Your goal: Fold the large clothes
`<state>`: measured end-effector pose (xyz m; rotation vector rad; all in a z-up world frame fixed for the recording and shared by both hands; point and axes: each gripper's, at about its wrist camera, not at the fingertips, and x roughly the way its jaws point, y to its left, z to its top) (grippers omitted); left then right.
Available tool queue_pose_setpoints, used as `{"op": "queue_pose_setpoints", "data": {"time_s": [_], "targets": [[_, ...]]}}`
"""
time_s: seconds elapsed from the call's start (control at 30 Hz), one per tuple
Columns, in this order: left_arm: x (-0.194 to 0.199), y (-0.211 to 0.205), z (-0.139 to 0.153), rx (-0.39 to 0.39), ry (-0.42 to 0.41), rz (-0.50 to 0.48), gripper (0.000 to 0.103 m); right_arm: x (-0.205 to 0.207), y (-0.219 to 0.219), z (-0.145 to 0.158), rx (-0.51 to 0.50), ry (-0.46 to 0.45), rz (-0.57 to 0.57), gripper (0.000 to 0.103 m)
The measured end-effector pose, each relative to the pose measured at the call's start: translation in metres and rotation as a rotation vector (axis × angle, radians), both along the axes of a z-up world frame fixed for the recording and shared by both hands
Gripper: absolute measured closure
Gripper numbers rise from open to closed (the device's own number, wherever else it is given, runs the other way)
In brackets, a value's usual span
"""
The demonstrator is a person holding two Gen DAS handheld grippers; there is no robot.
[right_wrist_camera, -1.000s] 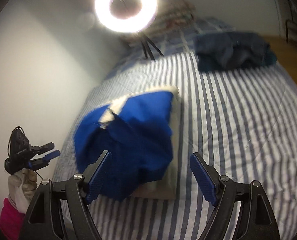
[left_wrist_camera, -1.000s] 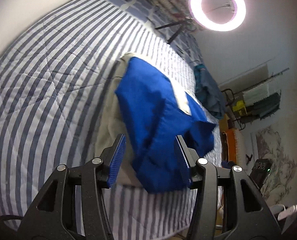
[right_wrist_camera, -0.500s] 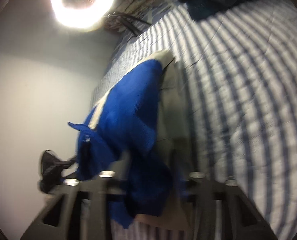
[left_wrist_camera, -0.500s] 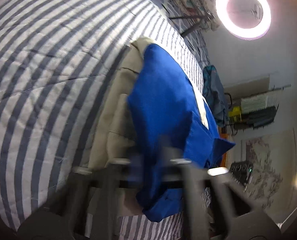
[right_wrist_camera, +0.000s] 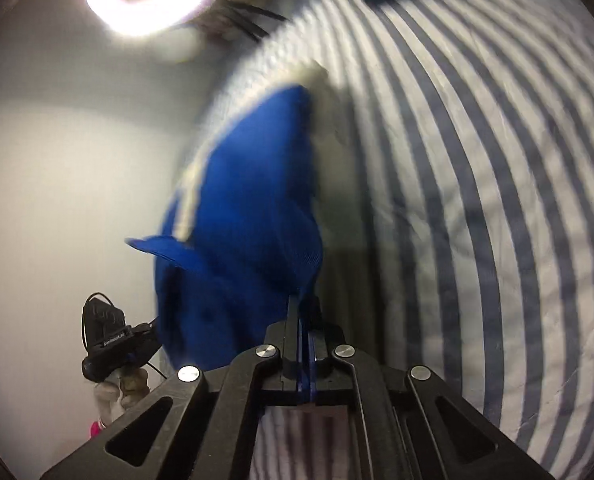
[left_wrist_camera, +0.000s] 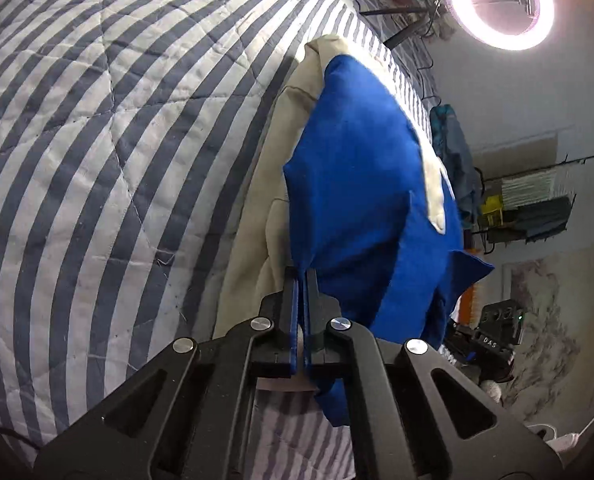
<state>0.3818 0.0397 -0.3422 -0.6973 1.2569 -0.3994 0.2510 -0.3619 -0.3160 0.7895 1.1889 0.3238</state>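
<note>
Both grippers — left, right — clamped on blue garment.

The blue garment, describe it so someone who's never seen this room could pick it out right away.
Start at the striped bed, below the ring light. A beige cloth lies on it, and the blue garment sits on top, pinched by both claws. It is the only bright blue fabric; the teal pile farther back is darker.

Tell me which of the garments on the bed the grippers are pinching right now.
The blue garment: both the left gripper and the right gripper are shut on its edge. The beige garment lies beneath it, and the dark teal clothes sit far off.
</note>
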Motion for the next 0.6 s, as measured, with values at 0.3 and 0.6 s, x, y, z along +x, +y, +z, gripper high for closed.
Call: {"op": "queue_pose_setpoints", "data": {"time_s": [0.3,0.6], "targets": [[-0.013,0.000,0.067,0.135,-0.176,-0.072,0.103,-0.007,0.010,0.089,-0.293,-0.223,0.117,0.068],[0.036,-0.026,0.110,0.270,-0.367,-0.065,0.103,0.045,0.029,0.109,-0.356,-0.403,0.101,0.073]]}}
